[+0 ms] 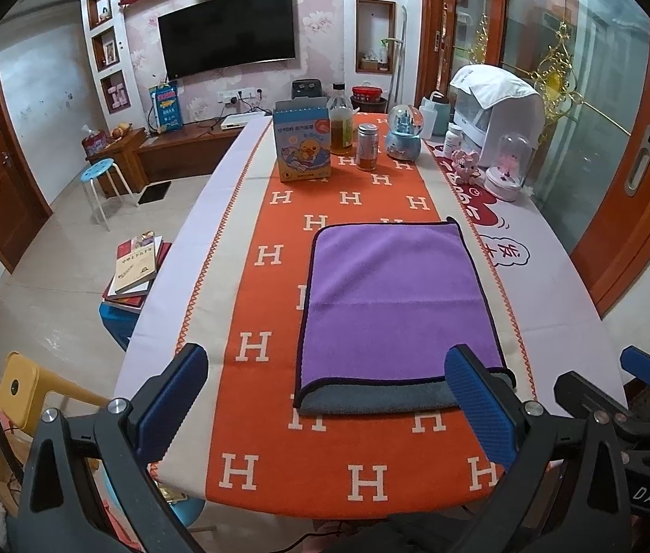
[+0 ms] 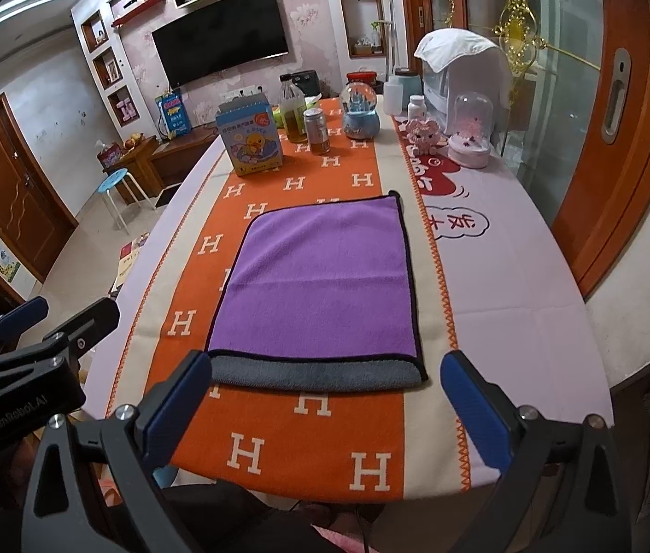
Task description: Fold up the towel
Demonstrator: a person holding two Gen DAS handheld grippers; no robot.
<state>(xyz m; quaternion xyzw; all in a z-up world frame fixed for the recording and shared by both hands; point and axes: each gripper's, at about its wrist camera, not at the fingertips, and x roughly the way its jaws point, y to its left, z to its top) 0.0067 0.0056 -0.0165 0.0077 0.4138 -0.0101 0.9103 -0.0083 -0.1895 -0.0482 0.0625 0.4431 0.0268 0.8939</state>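
Note:
A purple towel (image 1: 394, 299) with a dark hem lies flat on the orange H-patterned runner (image 1: 255, 345), folded so its grey underside (image 1: 380, 398) shows as a strip along the near edge. It also shows in the right wrist view (image 2: 320, 276). My left gripper (image 1: 325, 405) is open and empty, held above the near table edge just in front of the towel. My right gripper (image 2: 325, 410) is open and empty, also just in front of the towel's near edge. The right gripper shows at the right of the left wrist view (image 1: 601, 396), and the left gripper at the left of the right wrist view (image 2: 55, 318).
At the far end of the table stand a blue duck box (image 1: 301, 143), an oil bottle (image 1: 341, 120), a tin (image 1: 367, 146), a snow globe (image 1: 404, 133), a pink toy (image 1: 465, 166), a glass dome (image 1: 509, 166) and a covered appliance (image 1: 495, 101). Books (image 1: 136, 269) and stools stand left.

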